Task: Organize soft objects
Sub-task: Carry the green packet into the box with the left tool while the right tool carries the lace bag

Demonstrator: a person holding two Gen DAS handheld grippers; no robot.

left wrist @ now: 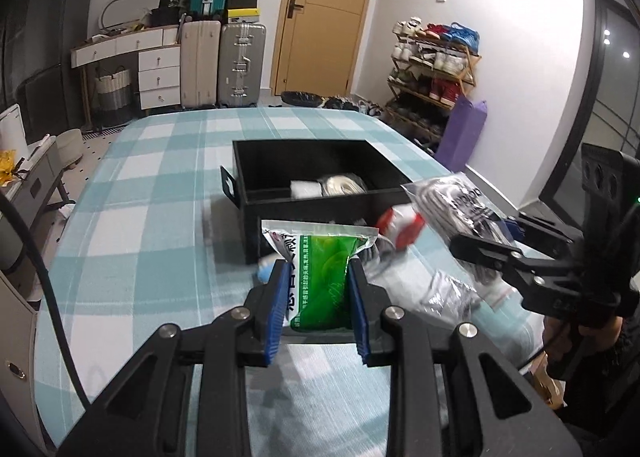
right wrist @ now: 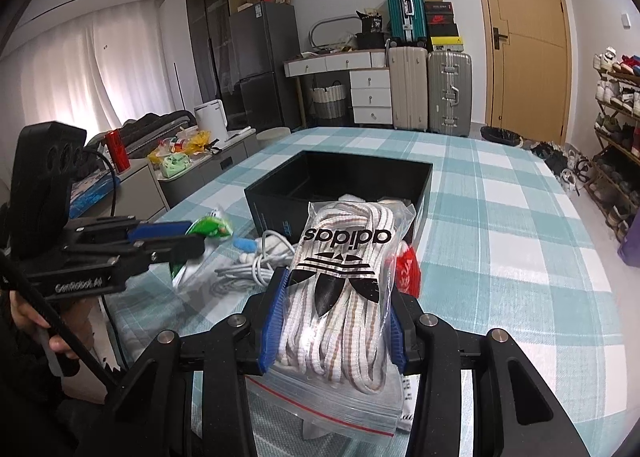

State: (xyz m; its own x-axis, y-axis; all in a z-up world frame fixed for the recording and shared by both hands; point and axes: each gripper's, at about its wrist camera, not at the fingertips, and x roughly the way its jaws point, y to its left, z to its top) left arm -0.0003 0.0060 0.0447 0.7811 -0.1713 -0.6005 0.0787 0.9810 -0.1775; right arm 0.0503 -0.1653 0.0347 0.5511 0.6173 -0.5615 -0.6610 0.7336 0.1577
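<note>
My left gripper (left wrist: 318,269) is shut on a green and white packet (left wrist: 324,269) and holds it above the table, just in front of the black box (left wrist: 256,173). My right gripper (right wrist: 340,281) is shut on a clear zip bag of white laces with an adidas logo (right wrist: 344,273), held above the table before the box (right wrist: 280,201). That bag also shows in the left wrist view (left wrist: 456,209). The box holds a white roll (left wrist: 306,189) and a pale coil (left wrist: 344,185).
A small red and white packet (left wrist: 402,227), a white cable bundle (right wrist: 260,261), a blue item (right wrist: 245,244) and a clear bag (left wrist: 432,297) lie on the checked tablecloth (left wrist: 160,217) near the box. Suitcases, drawers and a shoe rack stand beyond the table.
</note>
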